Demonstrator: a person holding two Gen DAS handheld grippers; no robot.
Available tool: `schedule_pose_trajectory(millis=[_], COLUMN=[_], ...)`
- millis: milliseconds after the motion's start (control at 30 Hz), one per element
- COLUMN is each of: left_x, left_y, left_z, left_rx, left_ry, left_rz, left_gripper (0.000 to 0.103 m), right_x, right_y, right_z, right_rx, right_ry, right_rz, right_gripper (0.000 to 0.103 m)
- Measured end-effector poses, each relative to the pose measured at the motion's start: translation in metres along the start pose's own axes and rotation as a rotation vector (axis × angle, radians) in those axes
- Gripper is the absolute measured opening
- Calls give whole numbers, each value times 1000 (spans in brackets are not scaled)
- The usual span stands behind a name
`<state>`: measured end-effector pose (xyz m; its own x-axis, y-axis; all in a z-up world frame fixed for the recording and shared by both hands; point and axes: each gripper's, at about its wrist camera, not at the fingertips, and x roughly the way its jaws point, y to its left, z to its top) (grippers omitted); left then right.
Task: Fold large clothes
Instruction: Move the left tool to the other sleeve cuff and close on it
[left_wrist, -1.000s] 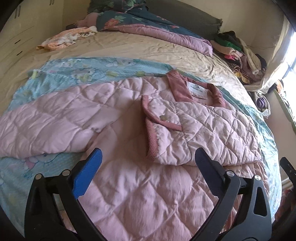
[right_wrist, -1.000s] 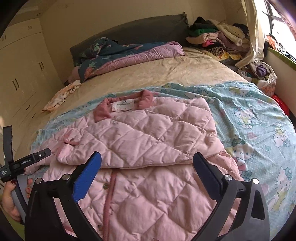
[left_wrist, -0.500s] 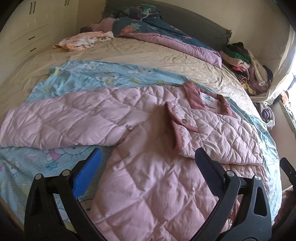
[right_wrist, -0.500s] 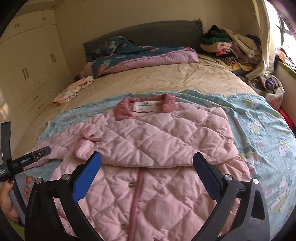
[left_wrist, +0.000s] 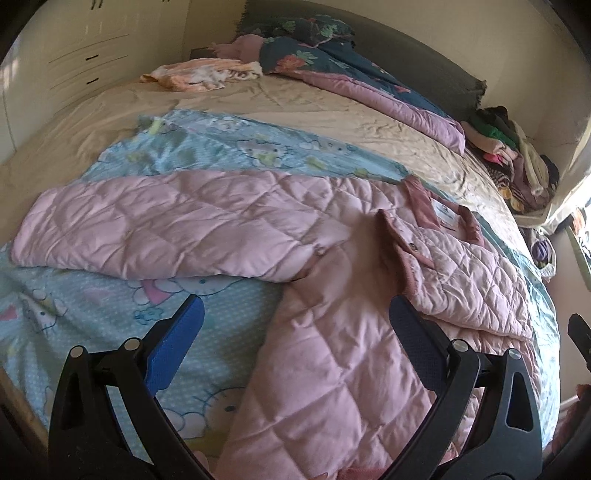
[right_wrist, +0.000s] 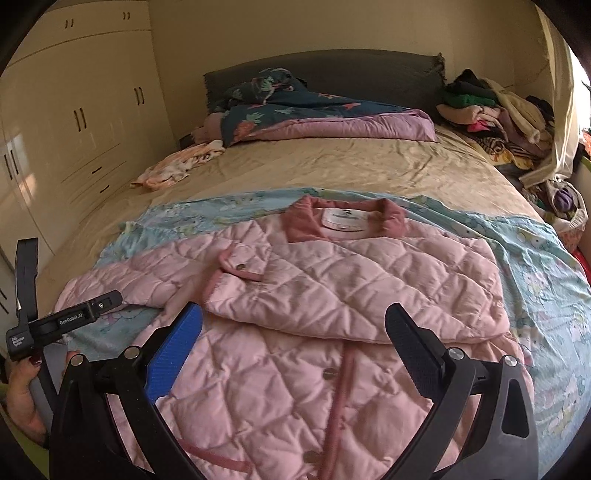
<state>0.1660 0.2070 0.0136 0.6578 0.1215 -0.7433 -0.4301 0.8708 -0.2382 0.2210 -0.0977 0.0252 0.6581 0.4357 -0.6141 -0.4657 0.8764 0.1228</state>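
Pink quilted jacket (right_wrist: 332, 295) is lying on the bed (right_wrist: 332, 162), one sleeve (left_wrist: 147, 229) flung out sideways. Left gripper (left_wrist: 295, 325) and right gripper (right_wrist: 293, 328) both hover above it, spread wide and empty.

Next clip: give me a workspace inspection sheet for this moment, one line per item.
Surface: bed, beige sheet, blue cartoon blanket spread on it.
Job's things: pink quilted jacket lying flat, one sleeve folded across the chest, other sleeve stretched out sideways.
Clutter: clothes pile, floral quilt, small peach garment.
Grippers: left hand-held gripper open, empty; right hand-held gripper open, empty.
Cables: nothing seen.
Surroundings: cream wardrobe, dark headboard.
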Motion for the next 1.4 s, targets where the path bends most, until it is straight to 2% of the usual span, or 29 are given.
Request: schedule_pose_trajectory(millis=[400,900,1200,1400], left_x=[-9,0,12,20], left_y=[51,112,153,171], left_z=[-3,-6,-7,-2], left_rx=[-83,-195,-307,-347], left_ry=[-13,-9,-7,-28], left_rz=[24,60,72,58], left_gripper=[94,94,94,94], right_x=[14,50,64,74], right_y=[57,122,146,151], right_z=[4,-3,-10,-17], right_rx=[-87,-169,-203,-202], right_ry=[18,75,98,115], right_rz=[51,120,144,146], right_gripper=[99,99,99,99])
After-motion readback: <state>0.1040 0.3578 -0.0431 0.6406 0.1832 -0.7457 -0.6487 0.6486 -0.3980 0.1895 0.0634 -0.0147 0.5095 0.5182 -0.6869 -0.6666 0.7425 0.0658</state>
